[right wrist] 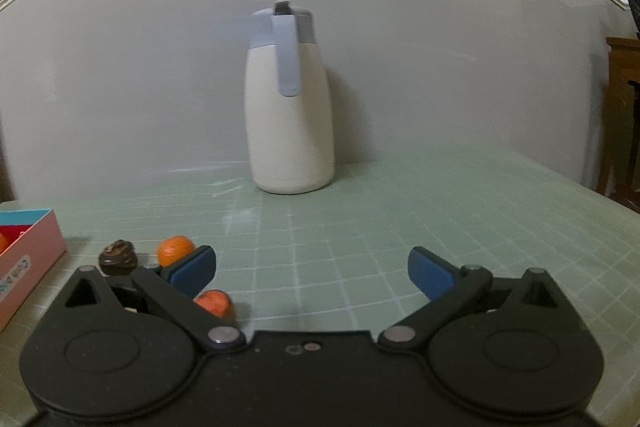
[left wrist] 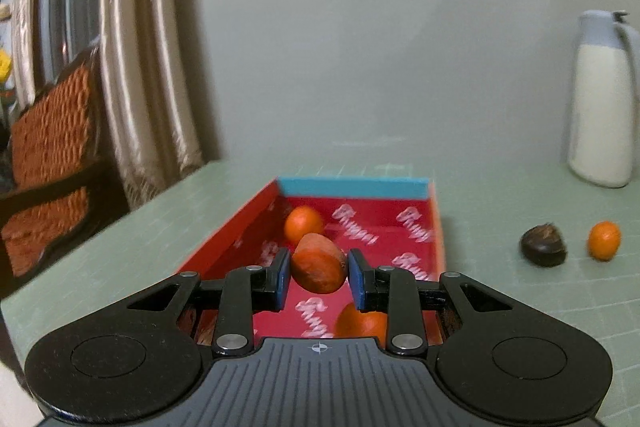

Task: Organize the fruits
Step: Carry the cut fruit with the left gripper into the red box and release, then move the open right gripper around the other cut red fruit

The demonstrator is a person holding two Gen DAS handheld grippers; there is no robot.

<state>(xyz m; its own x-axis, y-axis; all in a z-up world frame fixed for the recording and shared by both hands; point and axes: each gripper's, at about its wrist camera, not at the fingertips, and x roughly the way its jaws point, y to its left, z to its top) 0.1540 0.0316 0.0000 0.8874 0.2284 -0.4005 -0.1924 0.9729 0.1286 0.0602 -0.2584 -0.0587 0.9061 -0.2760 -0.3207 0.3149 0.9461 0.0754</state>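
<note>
In the left wrist view our left gripper [left wrist: 319,274] sits at lower centre, its blue pads clamped on an orange-brown fruit [left wrist: 319,269] held above the red box [left wrist: 236,227]. A round orange [left wrist: 304,225] lies in the box just beyond it. At right, on the green mat [left wrist: 500,195], a dark chestnut [left wrist: 543,243] and a small orange [left wrist: 604,241] rest near each other. Our right gripper [right wrist: 312,273] stands wide with nothing between its fingers, facing the white jug [right wrist: 290,131].
</note>
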